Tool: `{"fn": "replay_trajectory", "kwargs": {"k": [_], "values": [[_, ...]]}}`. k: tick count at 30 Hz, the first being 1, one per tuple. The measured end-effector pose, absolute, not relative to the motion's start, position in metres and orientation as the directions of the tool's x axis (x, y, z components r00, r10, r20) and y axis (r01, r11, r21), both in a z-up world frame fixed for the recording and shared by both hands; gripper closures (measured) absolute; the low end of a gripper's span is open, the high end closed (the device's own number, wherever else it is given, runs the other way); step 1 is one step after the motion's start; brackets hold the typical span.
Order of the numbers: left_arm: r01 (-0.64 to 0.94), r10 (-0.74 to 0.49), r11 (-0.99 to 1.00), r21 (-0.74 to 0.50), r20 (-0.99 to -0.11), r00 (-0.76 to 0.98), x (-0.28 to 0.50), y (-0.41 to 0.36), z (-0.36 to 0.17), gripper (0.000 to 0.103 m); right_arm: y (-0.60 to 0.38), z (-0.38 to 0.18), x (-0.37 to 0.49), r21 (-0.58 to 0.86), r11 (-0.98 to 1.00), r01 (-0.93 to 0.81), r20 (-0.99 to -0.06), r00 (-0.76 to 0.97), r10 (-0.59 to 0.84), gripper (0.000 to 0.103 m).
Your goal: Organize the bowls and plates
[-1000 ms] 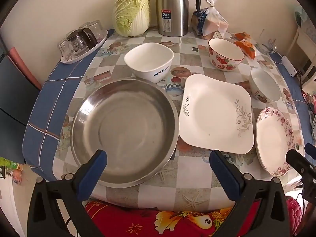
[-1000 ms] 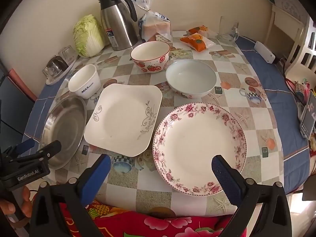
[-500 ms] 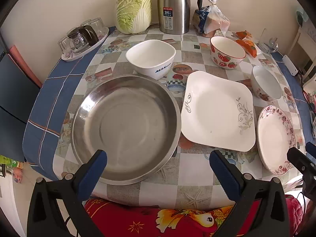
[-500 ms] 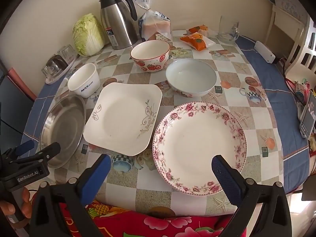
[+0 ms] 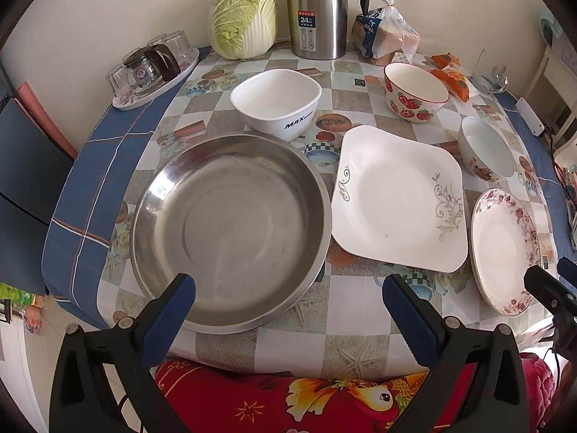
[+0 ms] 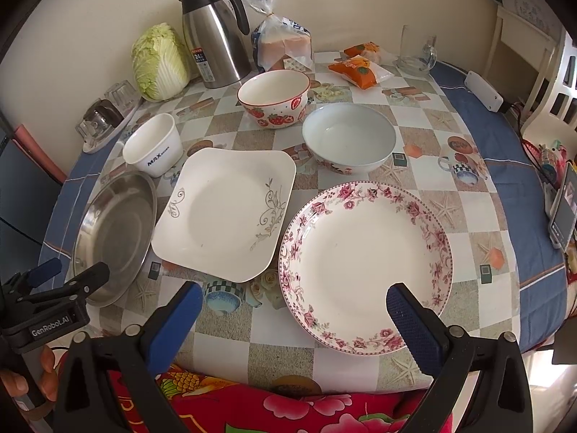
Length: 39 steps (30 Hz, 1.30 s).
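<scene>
Hovering at the near table edge, the left gripper (image 5: pixel 288 310) is holding its blue-padded fingers spread wide, gripping nothing, its left fingertip over the near rim of the round stainless-steel pan (image 5: pixel 230 231). The right gripper (image 6: pixel 294 319) is likewise hanging with fingers spread apart and empty, its right fingertip over the near rim of the round pink-flowered plate (image 6: pixel 364 263). A person's hand (image 6: pixel 21 379) is clutching the left tool's handle at the lower left of the right wrist view.

The steel pan, the square white plate with grey scrollwork (image 5: pixel 396 198) and the flowered plate are lying in a row along the front of the checked tablecloth (image 5: pixel 346 310), all empty. Behind them are sitting a square white bowl lettered MAX (image 5: pixel 276 103), a strawberry-patterned bowl (image 5: pixel 414 92) and a round white bowl (image 6: pixel 348 137), each empty as well. Further back are standing a napa cabbage (image 5: pixel 245 14), a steel thermos jug (image 5: pixel 317 11) and a bagged loaf of bread (image 6: pixel 283 41).
</scene>
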<state>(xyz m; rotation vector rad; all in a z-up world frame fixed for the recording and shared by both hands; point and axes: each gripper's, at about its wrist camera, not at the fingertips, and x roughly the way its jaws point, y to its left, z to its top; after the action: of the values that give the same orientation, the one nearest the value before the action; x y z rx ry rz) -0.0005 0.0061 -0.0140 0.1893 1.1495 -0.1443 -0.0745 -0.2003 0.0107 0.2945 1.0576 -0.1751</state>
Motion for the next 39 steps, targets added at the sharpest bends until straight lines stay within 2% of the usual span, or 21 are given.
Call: {"fn": "replay_trajectory", "kwargs": {"k": [39], "values": [[0.198,-0.014,0.978,0.067,-0.924,0.383,-0.0010,0.0117,-0.0175,0.000,-0.1991,0.0102,-0.0746,0.146,0.948,0.284,-0.880,0.474,-0.007,0.000]]}}
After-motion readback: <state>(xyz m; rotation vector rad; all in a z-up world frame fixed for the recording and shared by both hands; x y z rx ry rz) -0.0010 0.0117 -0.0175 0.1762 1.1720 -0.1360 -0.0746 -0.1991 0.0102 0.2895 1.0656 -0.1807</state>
